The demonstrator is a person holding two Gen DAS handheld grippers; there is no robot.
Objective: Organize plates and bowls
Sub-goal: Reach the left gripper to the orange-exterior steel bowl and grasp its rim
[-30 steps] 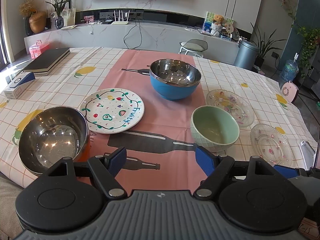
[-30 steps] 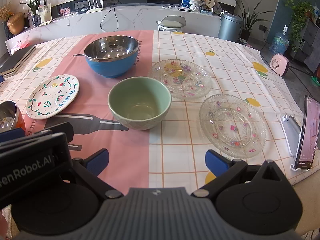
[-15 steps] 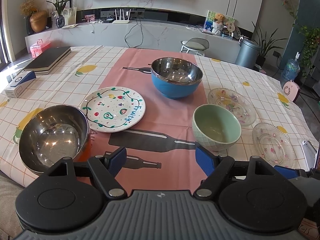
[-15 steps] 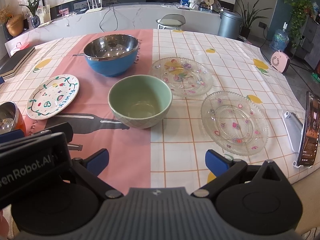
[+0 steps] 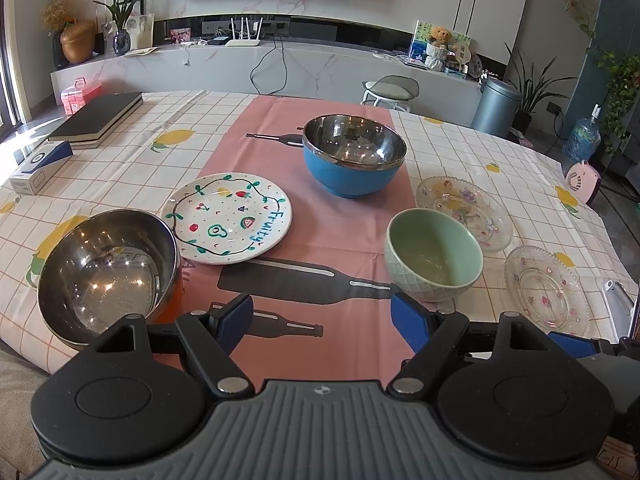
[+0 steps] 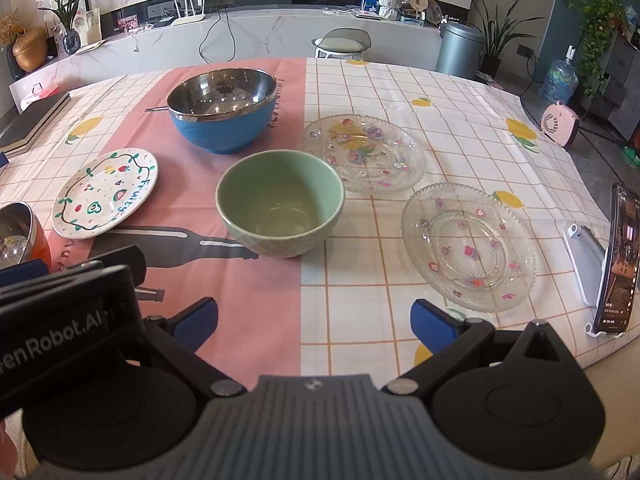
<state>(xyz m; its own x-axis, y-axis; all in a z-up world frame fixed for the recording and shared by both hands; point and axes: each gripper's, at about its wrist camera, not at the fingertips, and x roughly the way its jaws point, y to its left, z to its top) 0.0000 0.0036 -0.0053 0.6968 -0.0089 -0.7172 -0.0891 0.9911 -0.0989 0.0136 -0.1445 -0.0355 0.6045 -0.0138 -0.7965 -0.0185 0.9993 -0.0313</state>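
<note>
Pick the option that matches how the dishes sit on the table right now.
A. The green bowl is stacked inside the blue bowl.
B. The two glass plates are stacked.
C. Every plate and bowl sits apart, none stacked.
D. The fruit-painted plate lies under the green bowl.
C: the green bowl, blue bowl, fruit-painted plate, two glass plates and orange-sided steel bowl each rest separately on the tablecloth.
</note>
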